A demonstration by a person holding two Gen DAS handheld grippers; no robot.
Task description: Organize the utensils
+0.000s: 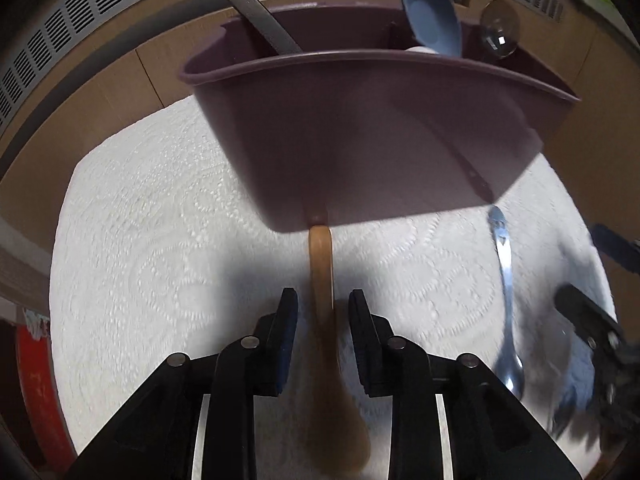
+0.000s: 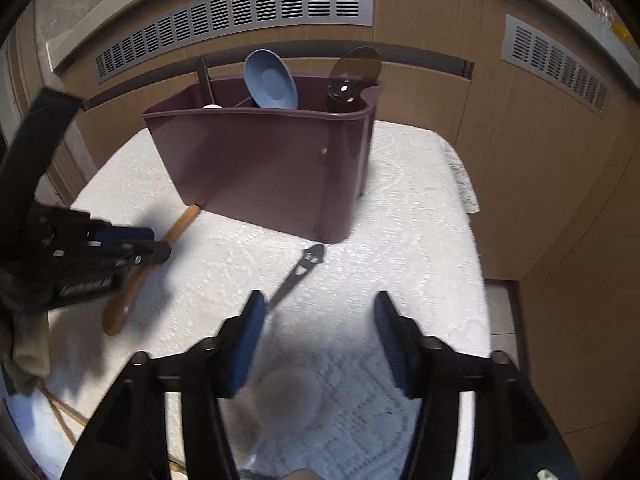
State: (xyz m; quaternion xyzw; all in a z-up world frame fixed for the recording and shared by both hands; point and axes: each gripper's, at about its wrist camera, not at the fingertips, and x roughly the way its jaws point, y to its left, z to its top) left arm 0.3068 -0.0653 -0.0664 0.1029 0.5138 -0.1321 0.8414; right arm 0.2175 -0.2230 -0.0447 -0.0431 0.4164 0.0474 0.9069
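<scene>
Cloth: we see a white embossed cloth (image 1: 160, 248) spread beneath both grippers.
Caddy: a plum plastic caddy (image 2: 260, 168) stands on the cloth ahead of both grippers.
Caddy contents: we count a blue spoon (image 2: 271, 79), a clear dark ladle (image 2: 352, 76) and a grey handle (image 1: 260, 24), all upright inside.
Left gripper: the left gripper (image 1: 323, 316) points down at the cloth; we see its jaws parted either side of a wooden spoon, pads clear of it.
Right gripper: the right gripper (image 2: 320, 320) has its jaws wide apart and holds nothing.
Wooden spoon: the wooden spoon (image 1: 322, 280) lies flat, handle end touching the caddy's base.
Metal spoon: a metal spoon (image 1: 506, 296) lies just ahead of the right gripper's left finger; its bowl is blurred.
</scene>
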